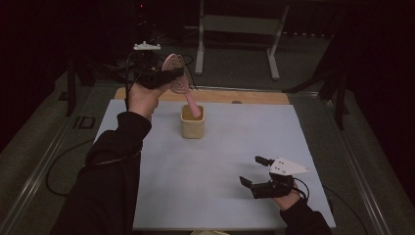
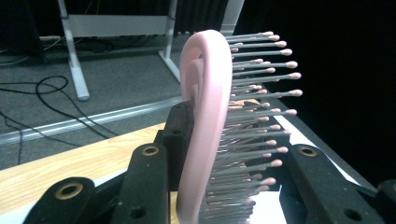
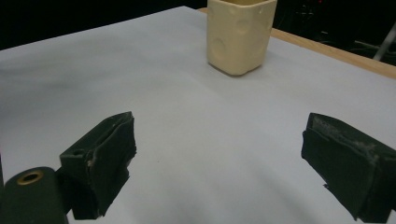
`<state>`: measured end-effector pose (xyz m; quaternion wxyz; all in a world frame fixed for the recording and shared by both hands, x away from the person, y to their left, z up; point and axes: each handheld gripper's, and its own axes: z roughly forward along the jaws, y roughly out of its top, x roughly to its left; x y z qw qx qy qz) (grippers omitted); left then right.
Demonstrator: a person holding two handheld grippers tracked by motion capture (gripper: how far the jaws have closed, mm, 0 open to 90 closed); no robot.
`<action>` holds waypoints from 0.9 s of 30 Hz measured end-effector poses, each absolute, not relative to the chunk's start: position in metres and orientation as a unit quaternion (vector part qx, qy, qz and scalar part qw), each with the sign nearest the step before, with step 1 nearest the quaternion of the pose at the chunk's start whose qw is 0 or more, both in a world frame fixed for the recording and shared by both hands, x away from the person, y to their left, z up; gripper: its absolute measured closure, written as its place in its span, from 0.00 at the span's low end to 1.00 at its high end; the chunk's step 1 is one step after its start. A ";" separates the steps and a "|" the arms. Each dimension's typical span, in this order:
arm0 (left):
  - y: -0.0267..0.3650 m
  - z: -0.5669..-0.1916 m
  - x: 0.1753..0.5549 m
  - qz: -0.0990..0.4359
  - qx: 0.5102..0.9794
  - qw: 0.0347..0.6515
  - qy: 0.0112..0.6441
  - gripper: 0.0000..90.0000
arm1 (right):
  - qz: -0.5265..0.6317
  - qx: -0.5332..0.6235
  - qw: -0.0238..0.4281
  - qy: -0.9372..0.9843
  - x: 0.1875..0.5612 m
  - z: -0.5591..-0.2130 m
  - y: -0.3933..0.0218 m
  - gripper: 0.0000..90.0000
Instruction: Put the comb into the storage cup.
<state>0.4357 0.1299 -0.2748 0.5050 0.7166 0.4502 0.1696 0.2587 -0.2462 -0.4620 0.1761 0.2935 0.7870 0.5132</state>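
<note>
Left gripper [image 1: 164, 77] fingers clench the pink hairbrush [image 1: 177, 78] by its head — handle tip in the cream cup [image 1: 192, 122]; a tilted lowering could topple it. Right gripper [image 1: 259, 177] — released.

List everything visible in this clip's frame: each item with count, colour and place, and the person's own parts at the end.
hairbrush: 1, pink, held up with its handle tip in the cup
cup: 1, cream, far-middle of the sheet
sheet: 1, pale blue-grey, covering the table
table: 1, wooden edge at the far side
metal frame: 1, white, on the floor beyond
left gripper: 1, black, shut on the hairbrush head
right gripper: 1, black, open, low over the near right of the sheet
sleeves: 2, black
</note>
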 end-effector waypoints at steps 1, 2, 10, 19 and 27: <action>0.130 -0.275 0.437 0.170 0.717 0.504 0.450 0.73 | 0.515 0.293 0.175 0.786 0.259 -0.462 -0.246 0.11; 0.130 -0.276 0.438 0.172 0.717 0.502 0.451 0.73 | 0.514 0.294 0.175 0.787 0.259 -0.462 -0.246 0.11; 0.130 -0.281 0.444 0.182 0.713 0.500 0.457 0.73 | 0.515 0.295 0.171 0.786 0.259 -0.463 -0.246 0.11; 0.125 -0.294 0.450 0.180 0.713 0.497 0.461 0.73 | 0.515 0.291 0.175 0.787 0.259 -0.462 -0.247 0.11; 0.123 -0.303 0.454 0.175 0.714 0.495 0.463 0.73 | 0.516 0.293 0.175 0.786 0.259 -0.462 -0.247 0.11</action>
